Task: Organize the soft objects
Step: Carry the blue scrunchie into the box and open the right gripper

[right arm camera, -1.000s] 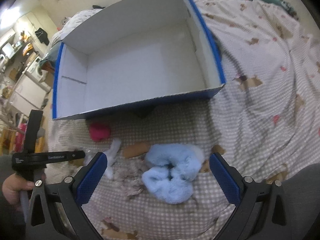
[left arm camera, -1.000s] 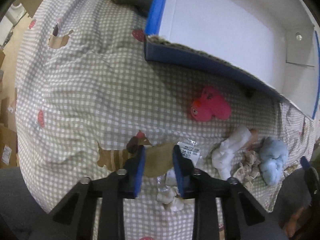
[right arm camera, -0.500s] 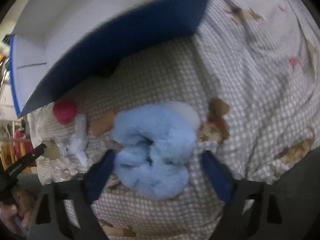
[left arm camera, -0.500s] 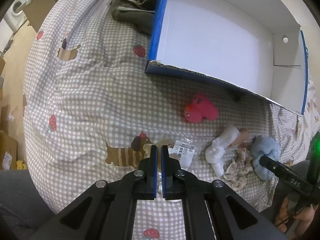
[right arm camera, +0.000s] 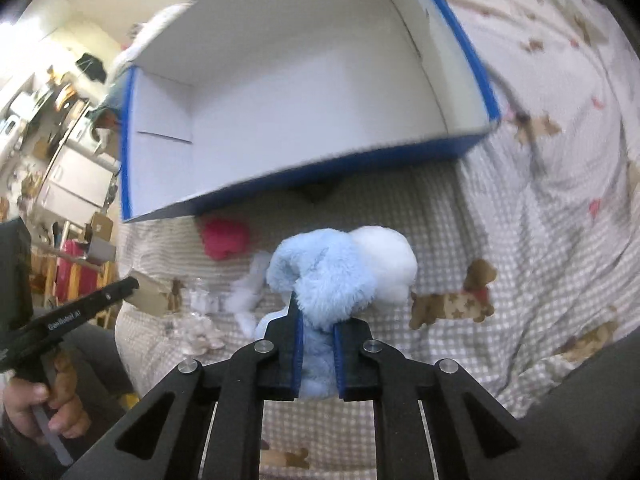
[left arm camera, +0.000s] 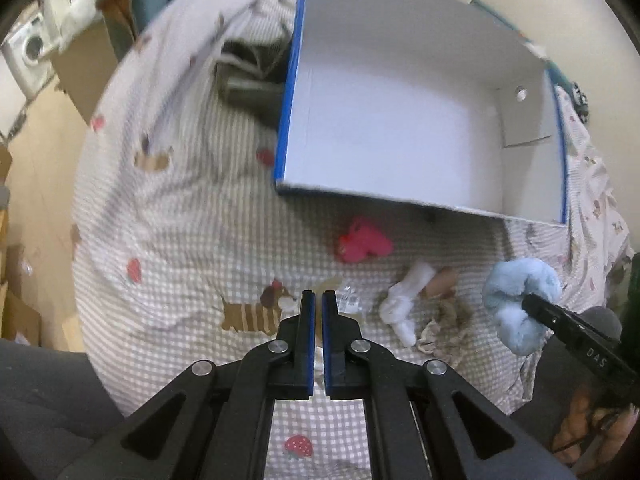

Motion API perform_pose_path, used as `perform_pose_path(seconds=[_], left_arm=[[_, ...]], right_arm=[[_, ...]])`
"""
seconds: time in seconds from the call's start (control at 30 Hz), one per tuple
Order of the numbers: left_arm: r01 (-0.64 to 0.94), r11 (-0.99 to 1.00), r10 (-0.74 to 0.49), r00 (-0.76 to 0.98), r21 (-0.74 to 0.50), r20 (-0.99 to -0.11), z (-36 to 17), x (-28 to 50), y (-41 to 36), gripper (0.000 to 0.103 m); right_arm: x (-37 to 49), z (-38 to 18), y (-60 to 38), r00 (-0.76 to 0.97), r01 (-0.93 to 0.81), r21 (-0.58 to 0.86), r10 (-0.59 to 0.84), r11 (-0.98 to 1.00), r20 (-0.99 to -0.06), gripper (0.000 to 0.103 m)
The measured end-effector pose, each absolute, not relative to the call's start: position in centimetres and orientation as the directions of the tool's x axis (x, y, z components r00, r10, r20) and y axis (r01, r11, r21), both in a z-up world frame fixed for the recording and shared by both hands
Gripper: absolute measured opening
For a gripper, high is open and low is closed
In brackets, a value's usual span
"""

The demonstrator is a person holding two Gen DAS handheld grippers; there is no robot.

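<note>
The blue plush toy (right arm camera: 320,276) sits at the centre of the right wrist view, pinched low on its body between the blue pads of the right gripper (right arm camera: 316,350), its fluffy head and a white rounded part bulging above the fingertips; in the left wrist view the same toy shows at the right edge, held above the checked bedspread (left arm camera: 180,240). By its look it is light, fluffy and very compressible, so the pads sink in and the pile could let it slip or droop; a bite deep into the bulk of the body seems safer than a hold on a loose limb, and nothing about it looks fragile. Just left of it on the spread lie a white plush piece (left arm camera: 406,300), a beige crumpled rag (left arm camera: 444,326) and, nearer the box, a pink plush (left arm camera: 364,240), all looking equally soft. The white box with blue edges (right arm camera: 472,52) fills the upper half of both views, open, and nothing can be seen inside it. The left gripper (left arm camera: 315,300), bottom centre of its own view, has its pads pressed nearly together over a tan scrap (right arm camera: 146,296), which the right wrist view shows at its tip.
</note>
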State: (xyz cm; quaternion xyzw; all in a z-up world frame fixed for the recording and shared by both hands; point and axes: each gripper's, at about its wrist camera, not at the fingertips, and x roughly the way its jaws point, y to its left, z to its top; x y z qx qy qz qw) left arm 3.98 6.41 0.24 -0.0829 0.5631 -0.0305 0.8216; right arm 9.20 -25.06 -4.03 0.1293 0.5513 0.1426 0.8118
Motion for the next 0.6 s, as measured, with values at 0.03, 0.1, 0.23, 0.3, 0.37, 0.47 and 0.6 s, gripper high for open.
perform_pose_path(seconds=[0.03, 0.1, 0.23, 0.3, 0.37, 0.47, 0.6], left_arm=[[-0.038, 0.985, -0.143, 0.38, -0.17, -0.914, 0.8, 4.1, 6.8, 0.003], [-0.029, 0.984, -0.148, 0.405, -0.174, -0.902, 2.1, 4.8, 6.2, 0.003], [-0.004, 0.983, -0.162, 0.449, -0.183, -0.879, 4.6, 5.7, 4.7, 0.003], [0.014, 0.984, -0.163, 0.472, -0.178, -0.866, 5.2, 6.7, 3.9, 0.003], [0.035, 0.986, -0.161, 0.486, -0.165, -0.859, 5.5, 7.9, 2.9, 0.003], [0.057, 0.988, -0.155, 0.498, -0.146, -0.853, 6.1, 10.3, 1.9, 0.003], [0.064, 0.987, -0.16, 0.5, -0.148, -0.851, 5.0, 13.1, 1.0, 0.003]], right_arm=[[9.0, -3.4, -25.1, 0.355, -0.1, 0.377, 0.387, 0.921, -0.851, 0.014], [9.1, -2.0, -24.8, 0.369, -0.117, 0.382, 0.397, 0.917, -0.84, 0.014], [9.8, 0.6, -25.2, 0.412, -0.145, 0.406, 0.428, 0.902, -0.804, 0.014], [10.5, 1.7, -25.2, 0.434, -0.158, 0.418, 0.443, 0.895, -0.784, 0.014], [11.6, 2.8, -24.9, 0.456, -0.171, 0.413, 0.443, 0.895, -0.772, 0.014], [13.6, 4.0, -24.9, 0.476, -0.177, 0.407, 0.44, 0.896, -0.762, 0.014], [16.8, 3.5, -24.3, 0.476, -0.178, 0.382, 0.419, 0.907, -0.773, 0.014]])
